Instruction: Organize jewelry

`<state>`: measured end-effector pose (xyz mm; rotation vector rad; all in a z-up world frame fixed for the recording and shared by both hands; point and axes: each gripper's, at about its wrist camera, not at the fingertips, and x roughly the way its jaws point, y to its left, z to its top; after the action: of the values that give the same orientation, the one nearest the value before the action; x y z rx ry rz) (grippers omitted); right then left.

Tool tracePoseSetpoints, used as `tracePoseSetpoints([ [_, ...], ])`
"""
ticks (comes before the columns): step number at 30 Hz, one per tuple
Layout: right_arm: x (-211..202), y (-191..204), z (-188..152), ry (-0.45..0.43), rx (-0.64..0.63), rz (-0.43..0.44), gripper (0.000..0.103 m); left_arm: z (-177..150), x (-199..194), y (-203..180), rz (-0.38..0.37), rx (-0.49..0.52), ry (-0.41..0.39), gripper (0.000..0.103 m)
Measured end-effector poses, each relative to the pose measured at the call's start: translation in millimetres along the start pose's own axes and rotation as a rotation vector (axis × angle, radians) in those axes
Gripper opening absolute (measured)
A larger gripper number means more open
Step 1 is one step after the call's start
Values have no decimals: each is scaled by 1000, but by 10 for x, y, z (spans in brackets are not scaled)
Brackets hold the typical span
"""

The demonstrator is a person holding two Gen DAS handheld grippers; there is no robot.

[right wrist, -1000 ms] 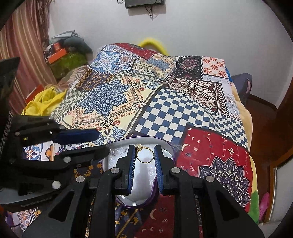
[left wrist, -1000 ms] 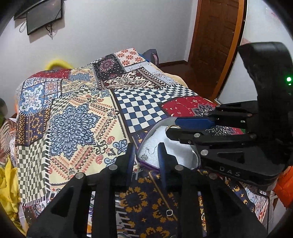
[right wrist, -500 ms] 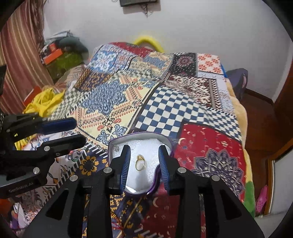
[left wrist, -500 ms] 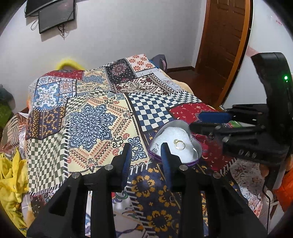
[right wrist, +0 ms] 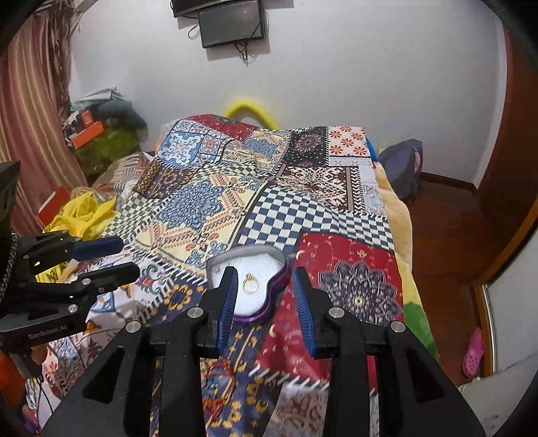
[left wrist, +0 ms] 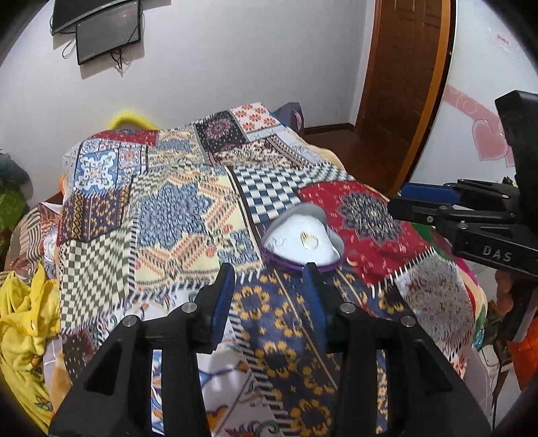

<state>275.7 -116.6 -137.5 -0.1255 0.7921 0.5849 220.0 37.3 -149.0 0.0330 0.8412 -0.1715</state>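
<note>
A heart-shaped purple box [right wrist: 274,285] with white padding lies on the patchwork bedspread [right wrist: 269,208]. A gold ring [right wrist: 250,284] lies on the padding; it also shows in the left wrist view [left wrist: 309,240], inside the box [left wrist: 296,264]. My right gripper [right wrist: 265,295] is open and empty, just short of the box, above it. My left gripper [left wrist: 269,285] is open and empty, near the box's front edge. The right gripper shows at the right of the left wrist view [left wrist: 420,201]. The left gripper shows at the left of the right wrist view [right wrist: 117,259].
A red bangle [right wrist: 218,386] lies on the bedspread below the right gripper. Yellow cloth [left wrist: 23,319] is heaped at the bed's left side. A wooden door [left wrist: 403,84] stands at the right. A monitor [right wrist: 232,22] hangs on the back wall.
The right gripper let go of the ring, which now lies in the box, then opened wider. Both grippers drew back and up from the box.
</note>
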Motion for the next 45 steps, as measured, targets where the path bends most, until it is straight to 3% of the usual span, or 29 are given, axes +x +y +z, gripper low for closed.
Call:
tracePoseSetpoints([
  [17, 57, 181, -627, 98, 26, 1, 31, -747, 295, -176, -93, -34, 187, 41],
  [25, 142, 238, -922, 168, 35, 13, 31, -838, 366, -259, -95, -32, 169, 41],
  [29, 163, 282, -993, 188, 33, 24, 31, -845, 418, -289, -62, -16, 160, 25],
  [31, 169, 300, -953, 182, 24, 22, 31, -845, 424, -282, -59, -18, 157, 20],
  [39, 339, 440, -694, 158, -6, 61, 31, -797, 316, -115, -46, -57, 116, 20],
  [45, 623, 611, -624, 204, -79, 69, 31, -753, 229, 108, -61, -108, 92, 20],
])
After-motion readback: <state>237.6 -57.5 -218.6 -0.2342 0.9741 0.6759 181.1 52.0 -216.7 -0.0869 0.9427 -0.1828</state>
